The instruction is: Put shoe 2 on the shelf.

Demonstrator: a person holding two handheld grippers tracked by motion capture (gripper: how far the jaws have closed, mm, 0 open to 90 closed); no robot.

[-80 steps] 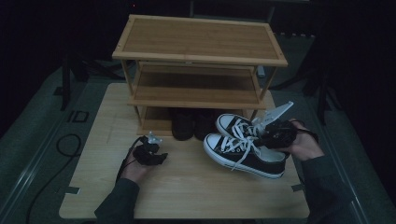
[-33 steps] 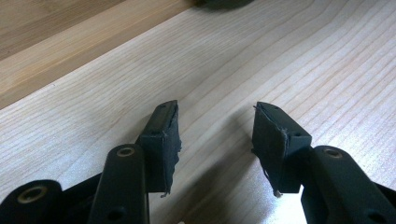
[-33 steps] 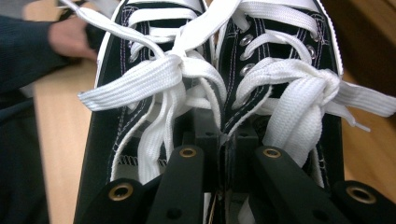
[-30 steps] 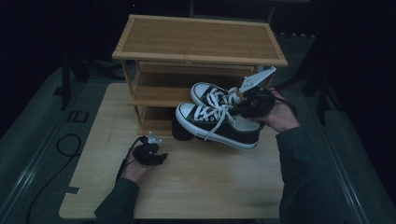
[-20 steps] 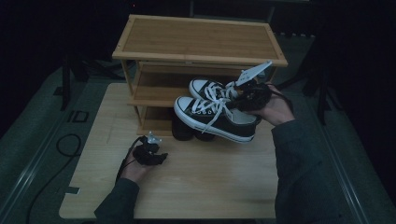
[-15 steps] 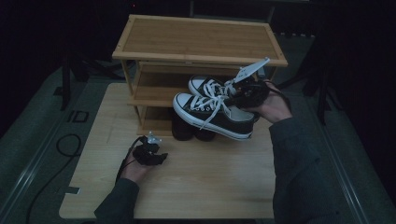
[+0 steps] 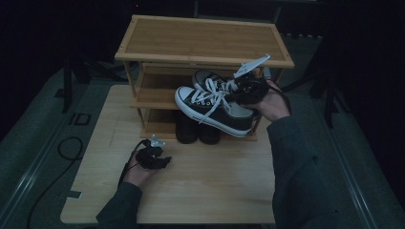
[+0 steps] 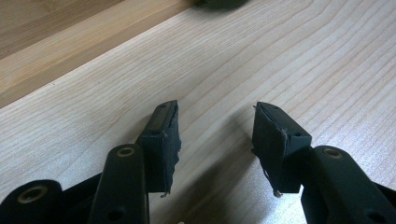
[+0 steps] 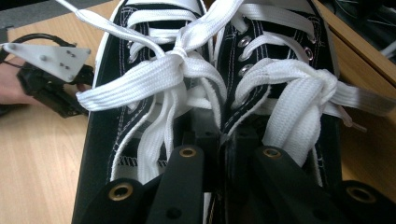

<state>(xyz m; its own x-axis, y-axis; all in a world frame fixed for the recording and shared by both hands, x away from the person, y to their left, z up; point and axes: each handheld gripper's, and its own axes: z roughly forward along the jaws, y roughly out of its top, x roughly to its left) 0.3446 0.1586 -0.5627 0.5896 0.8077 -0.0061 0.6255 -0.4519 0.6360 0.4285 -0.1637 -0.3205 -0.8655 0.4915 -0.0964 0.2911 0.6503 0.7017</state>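
high view: right gripper [image 7: 249, 87] holds the pair of sneakers [image 7: 215, 104] up in the air, in front of the shoe rack [image 7: 200, 40], about level w/ the middle shelf [image 7: 154, 98]. right gripper view: jaws clenched on the two inner collars pinched together, laces [image 9: 182, 70] draped over. canvas is soft, so prob floppy; toes look to sag, pair could twist or slip. grip near the eyelets seems best. left gripper [image 8: 215, 140] rests on the table [image 8: 303, 60], jaws apart, nothing between.
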